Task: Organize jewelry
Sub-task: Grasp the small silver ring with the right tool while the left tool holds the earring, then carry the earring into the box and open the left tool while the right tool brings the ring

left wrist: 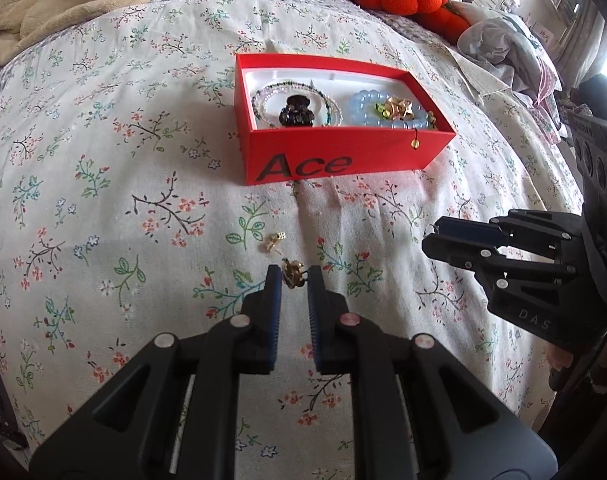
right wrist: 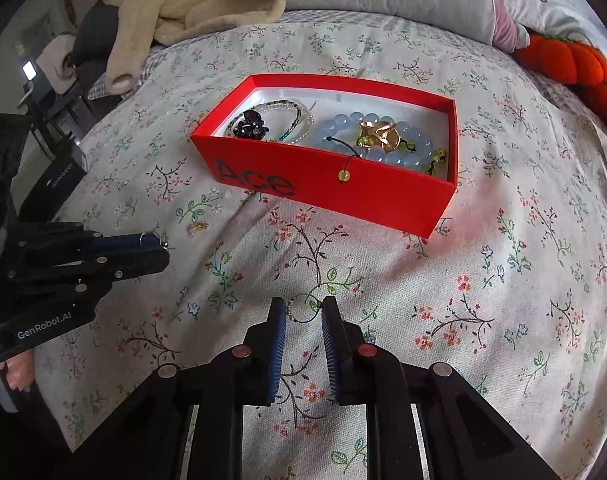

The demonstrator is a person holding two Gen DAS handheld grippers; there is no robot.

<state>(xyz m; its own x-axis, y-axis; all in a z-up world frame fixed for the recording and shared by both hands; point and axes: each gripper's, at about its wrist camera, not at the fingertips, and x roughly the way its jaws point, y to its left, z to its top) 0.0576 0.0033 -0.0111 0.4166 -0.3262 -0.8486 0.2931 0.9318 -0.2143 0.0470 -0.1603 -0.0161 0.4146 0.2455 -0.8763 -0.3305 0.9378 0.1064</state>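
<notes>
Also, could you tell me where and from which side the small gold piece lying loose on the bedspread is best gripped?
Probably across its bulkier end, from straight above. The small gold piece lies flat on the soft bedspread, apart from the red box, so the pads can press down on either side of it. Its finer shape is too small to tell.

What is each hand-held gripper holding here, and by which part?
Left hand-held gripper: gold ring, pinched across its sides. Right hand-held gripper: thin beaded ring, held at opposite edges of the hoop.
</notes>
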